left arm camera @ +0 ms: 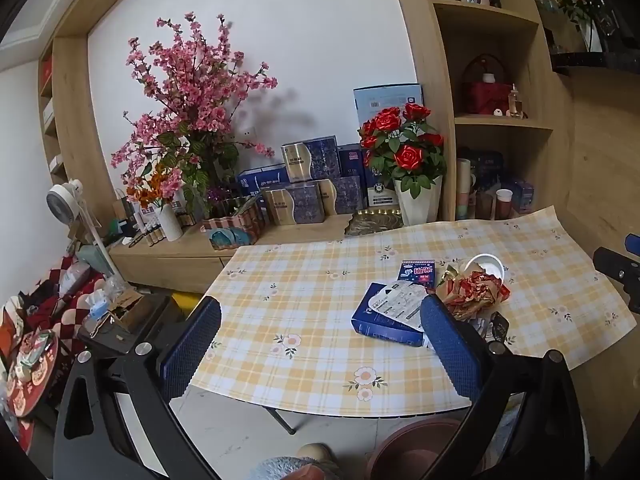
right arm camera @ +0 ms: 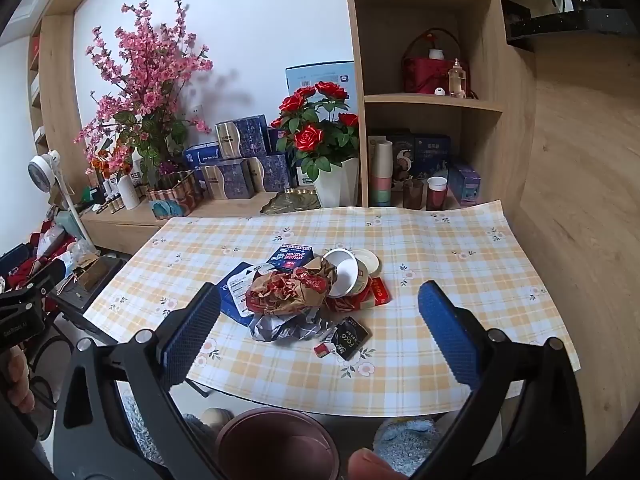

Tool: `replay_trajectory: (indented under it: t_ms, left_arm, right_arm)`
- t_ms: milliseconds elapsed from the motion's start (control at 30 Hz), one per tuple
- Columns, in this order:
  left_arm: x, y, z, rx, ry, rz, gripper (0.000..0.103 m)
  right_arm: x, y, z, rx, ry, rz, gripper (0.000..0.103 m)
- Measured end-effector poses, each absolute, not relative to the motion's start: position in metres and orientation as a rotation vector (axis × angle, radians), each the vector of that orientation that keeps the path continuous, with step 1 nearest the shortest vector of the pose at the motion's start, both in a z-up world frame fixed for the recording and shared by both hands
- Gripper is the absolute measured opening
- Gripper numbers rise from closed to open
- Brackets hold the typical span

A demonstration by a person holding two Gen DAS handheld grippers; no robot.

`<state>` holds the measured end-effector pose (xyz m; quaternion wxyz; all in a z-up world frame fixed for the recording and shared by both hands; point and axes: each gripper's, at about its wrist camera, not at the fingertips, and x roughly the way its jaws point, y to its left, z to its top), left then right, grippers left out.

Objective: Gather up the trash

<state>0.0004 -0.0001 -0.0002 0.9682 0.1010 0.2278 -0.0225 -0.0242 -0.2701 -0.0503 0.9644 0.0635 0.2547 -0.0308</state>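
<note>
A heap of trash sits near the middle of the checked tablecloth [right arm camera: 440, 248]: a crumpled red-and-brown paper wrapper [right arm camera: 288, 292] on top, a grey crumpled wrapper [right arm camera: 280, 326] under its near edge, and a flat blue box with a white label [right arm camera: 236, 288] on the left side of the heap. Behind them lies a small blue-and-red packet [right arm camera: 290, 258]. A white paper cup [right arm camera: 344, 272] is tipped on its side, with a second cup [right arm camera: 366, 262] touching it from behind, and a red carton [right arm camera: 376, 294] lies beneath them. A black sachet [right arm camera: 350, 338] and a tiny red scrap [right arm camera: 322, 350] lie nearest the front edge.

The right gripper [right arm camera: 320, 332] hangs above the near side of the table, its blue pads spread wide with the whole heap showing between them; it grasps nothing. The left gripper [left arm camera: 320, 344] is likewise released, off to the heap's left, its right pad just in front of the blue box.

Below the table edge stands one brown bin [right arm camera: 276, 444].
</note>
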Motion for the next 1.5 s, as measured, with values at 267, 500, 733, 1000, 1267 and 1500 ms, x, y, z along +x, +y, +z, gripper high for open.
replay_trajectory:
  t_ms: [267, 500, 733, 1000, 1267, 1500]
  left_arm:
    - [-0.003, 0.008, -0.004, 0.195, 0.447, -0.037, 0.098]
    - [-0.002, 0.005, -0.002, 0.183, 0.436, -0.044, 0.098]
    - [0.000, 0.011, -0.001, 0.159, 0.445, -0.053, 0.098]
    - [-0.006, 0.008, -0.002, 0.178, 0.416, -0.040, 0.098]
    - [-0.002, 0.005, -0.003, 0.176, 0.434, -0.054, 0.098]
    - [0.000, 0.002, -0.005, 0.180, 0.435, -0.055, 0.098]
  right_arm:
    - [-0.024, -0.270, -0.052, 0.135, 0.513, -0.062, 0.097]
    - [-0.027, -0.273, -0.052, 0.138, 0.500, -0.066, 0.097]
    - [-0.029, -0.270, -0.050, 0.125, 0.480, -0.059, 0.097]
    - [-0.029, -0.268, -0.049, 0.123, 0.474, -0.062, 0.097]
    - [-0.029, -0.270, -0.053, 0.130, 0.473, -0.061, 0.097]
    - [-0.026, -0.271, -0.059, 0.128, 0.485, -0.061, 0.097]
